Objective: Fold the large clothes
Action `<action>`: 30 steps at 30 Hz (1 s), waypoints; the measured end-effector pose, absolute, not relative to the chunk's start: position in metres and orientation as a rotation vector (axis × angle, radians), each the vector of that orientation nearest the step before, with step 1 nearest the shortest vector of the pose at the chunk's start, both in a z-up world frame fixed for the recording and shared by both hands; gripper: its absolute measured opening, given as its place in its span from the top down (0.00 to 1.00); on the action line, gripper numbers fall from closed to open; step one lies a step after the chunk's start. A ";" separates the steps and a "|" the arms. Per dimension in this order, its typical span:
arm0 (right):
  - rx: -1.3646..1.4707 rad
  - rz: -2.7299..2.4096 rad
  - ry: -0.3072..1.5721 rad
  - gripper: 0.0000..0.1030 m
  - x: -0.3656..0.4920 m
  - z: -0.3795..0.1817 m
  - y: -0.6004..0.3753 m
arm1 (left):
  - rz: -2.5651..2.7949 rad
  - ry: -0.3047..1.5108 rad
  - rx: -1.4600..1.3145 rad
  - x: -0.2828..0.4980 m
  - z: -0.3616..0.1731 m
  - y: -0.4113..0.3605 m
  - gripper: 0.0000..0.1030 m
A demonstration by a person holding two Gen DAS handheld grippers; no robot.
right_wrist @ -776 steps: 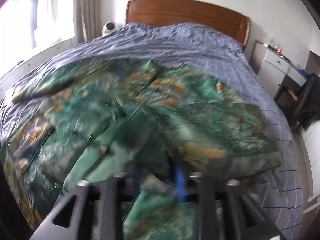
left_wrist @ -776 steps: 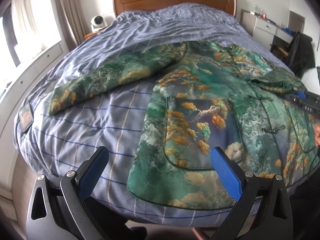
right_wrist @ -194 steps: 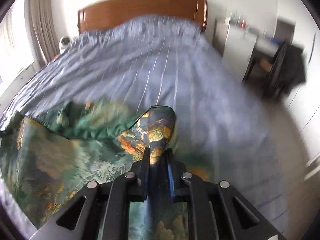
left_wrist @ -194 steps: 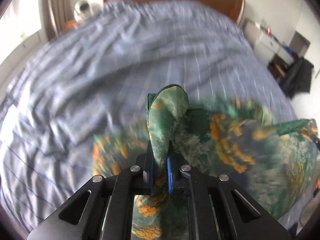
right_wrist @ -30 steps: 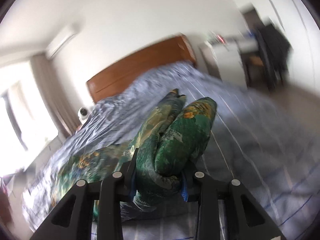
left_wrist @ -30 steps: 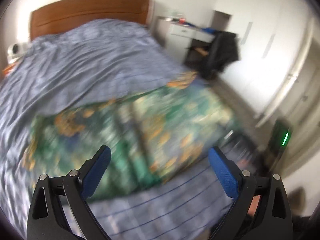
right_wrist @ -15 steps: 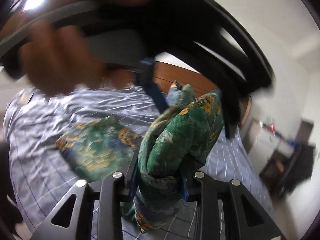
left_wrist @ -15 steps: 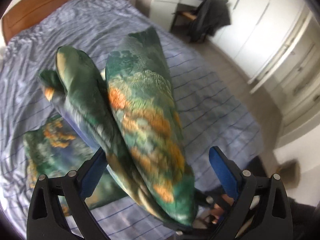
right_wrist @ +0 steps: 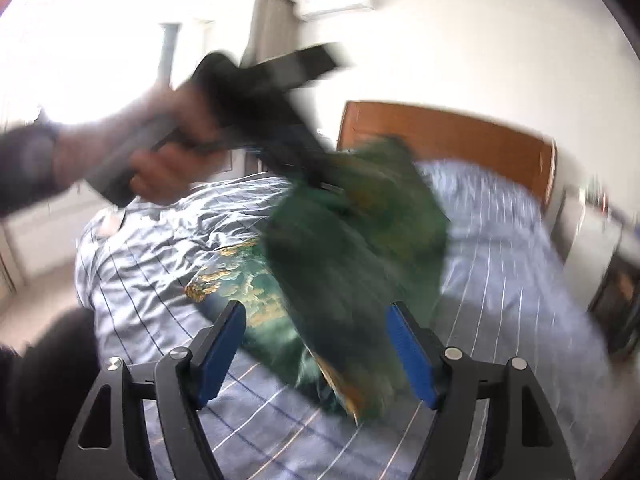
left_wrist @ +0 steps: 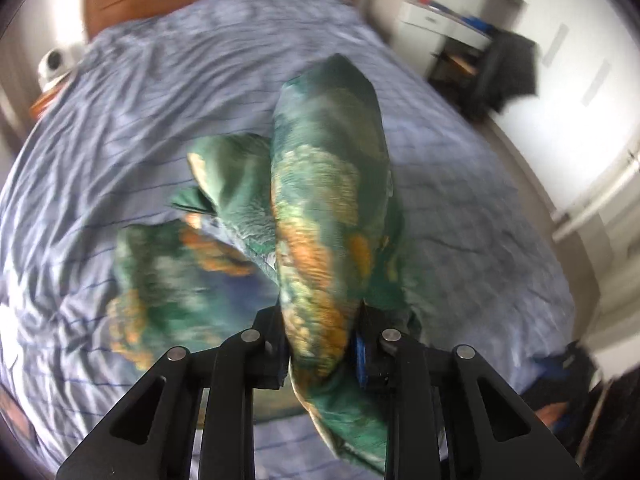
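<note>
Left tool (left_wrist: 320,354): pressed together on a thick fold of the green patterned jacket (left_wrist: 328,200), which rises up and away between its fingers.
Right tool (right_wrist: 316,350): fingers spread wide, blue pads (right_wrist: 414,360) showing; nothing pinched. Blurred jacket cloth hangs in front of the gap; contact cannot be told.
Jacket: upper part lifted in the left tool; lower part lies on the bed (left_wrist: 120,128), to the near left in the left wrist view.
Left hand (right_wrist: 168,160): seen in the right wrist view, blurred, gripping the left tool's handle above the bed.
Bed: blue striped cover, wooden headboard (right_wrist: 448,140) at the far end.
Surroundings: white desk (left_wrist: 436,20) and dark chair (left_wrist: 504,72) at the far right.
</note>
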State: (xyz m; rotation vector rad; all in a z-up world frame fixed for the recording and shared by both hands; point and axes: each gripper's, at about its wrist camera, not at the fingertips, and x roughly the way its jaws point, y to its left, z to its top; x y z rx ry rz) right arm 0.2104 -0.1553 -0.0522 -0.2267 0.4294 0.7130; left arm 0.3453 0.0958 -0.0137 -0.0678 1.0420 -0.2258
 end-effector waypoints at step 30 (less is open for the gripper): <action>-0.248 0.736 0.997 0.78 0.336 -0.144 -0.036 | -0.082 1.053 -0.424 0.324 -0.151 0.263 0.72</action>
